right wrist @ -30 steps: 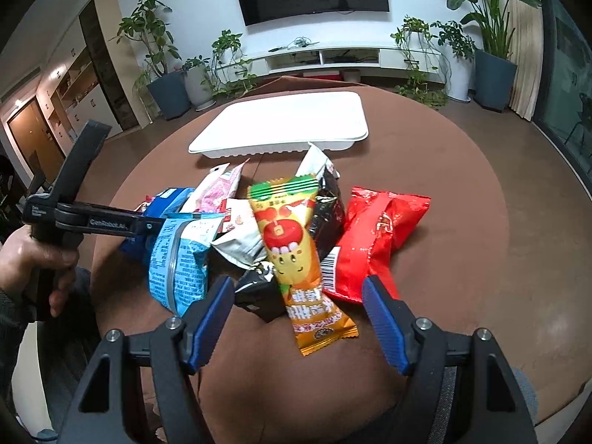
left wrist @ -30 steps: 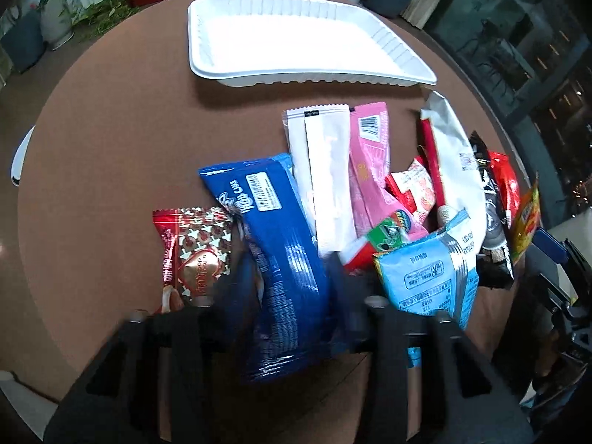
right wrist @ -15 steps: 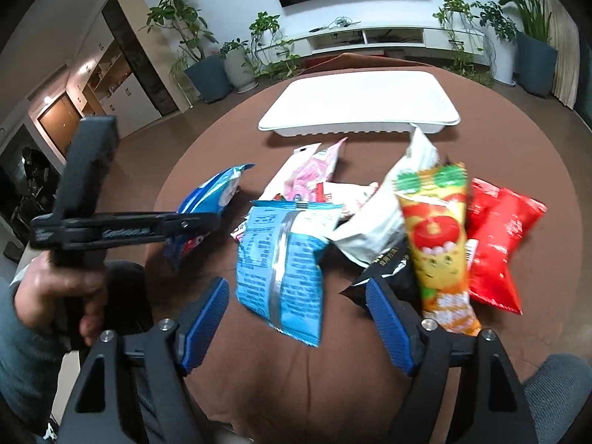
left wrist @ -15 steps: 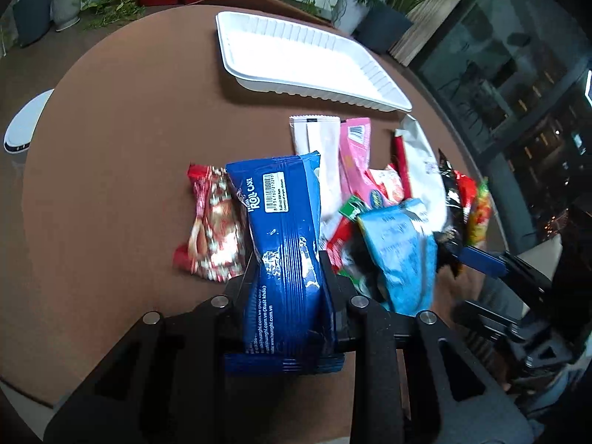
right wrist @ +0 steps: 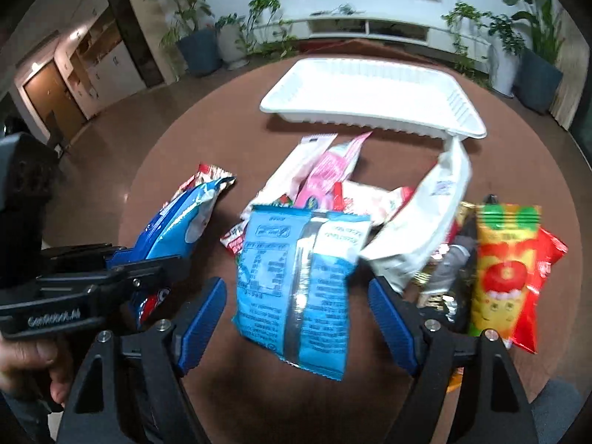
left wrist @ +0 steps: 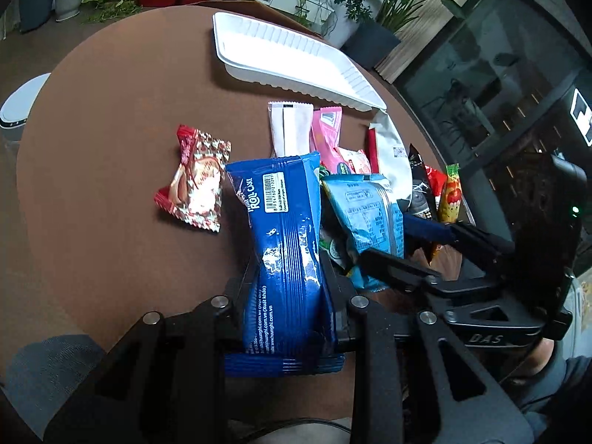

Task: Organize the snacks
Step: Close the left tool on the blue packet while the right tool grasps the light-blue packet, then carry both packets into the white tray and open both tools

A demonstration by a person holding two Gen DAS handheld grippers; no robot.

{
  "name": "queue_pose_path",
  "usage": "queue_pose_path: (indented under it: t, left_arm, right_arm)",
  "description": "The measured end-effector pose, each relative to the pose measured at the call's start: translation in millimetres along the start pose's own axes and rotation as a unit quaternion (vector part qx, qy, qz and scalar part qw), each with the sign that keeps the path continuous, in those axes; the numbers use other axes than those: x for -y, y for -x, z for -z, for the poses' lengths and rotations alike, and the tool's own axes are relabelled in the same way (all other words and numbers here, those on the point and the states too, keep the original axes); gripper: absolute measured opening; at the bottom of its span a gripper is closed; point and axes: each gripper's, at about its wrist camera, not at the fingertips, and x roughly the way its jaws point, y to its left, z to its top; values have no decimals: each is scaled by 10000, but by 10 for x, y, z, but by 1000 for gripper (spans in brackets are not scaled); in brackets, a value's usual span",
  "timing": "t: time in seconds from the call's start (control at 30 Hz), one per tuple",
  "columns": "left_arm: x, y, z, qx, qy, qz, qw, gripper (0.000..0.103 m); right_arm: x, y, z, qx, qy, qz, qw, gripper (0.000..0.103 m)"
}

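Observation:
My left gripper (left wrist: 288, 277) is shut on a dark blue roll cake packet (left wrist: 281, 222), gripped at its lower half and held up above the brown round table (left wrist: 111, 148). The right wrist view shows that same packet (right wrist: 177, 222) at the left. My right gripper (right wrist: 296, 288) stands open around a light blue snack packet (right wrist: 299, 277); its blue pads (right wrist: 203, 314) stay apart from the packet's edges. That packet lies at the near end of the snack pile. A white tray (right wrist: 351, 120) sits beyond the pile with nothing in it.
A red and silver chocolate packet (left wrist: 196, 181) lies alone left of the pile. The pile holds a white packet (left wrist: 290, 129), a pink one (left wrist: 325, 129), a white bag (right wrist: 425, 229), a yellow packet (right wrist: 507, 259) and a red one (right wrist: 547, 259). Potted plants stand beyond the table.
My left gripper has closed on the dark blue packet and lifted it off the pile. My right gripper has swung left, from over the yellow packet to around the light blue one.

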Motion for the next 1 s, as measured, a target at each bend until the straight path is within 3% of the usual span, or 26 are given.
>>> queue_pose_path:
  t: [0.13,0.43,1.0]
  left_arm:
    - [14,-61,33,-15,-3,26,10000,25]
    - [59,-137,59,-8,-6,88,10000,25]
    - [88,-65,-28,141,59,302,9994,25]
  right_arm:
    - [-37,-67,15,-21,79,98,9999,67]
    - [35,29,51,106,-127,-206,9997,45]
    - [256,467,93,511,-749,-1006,9908,41]
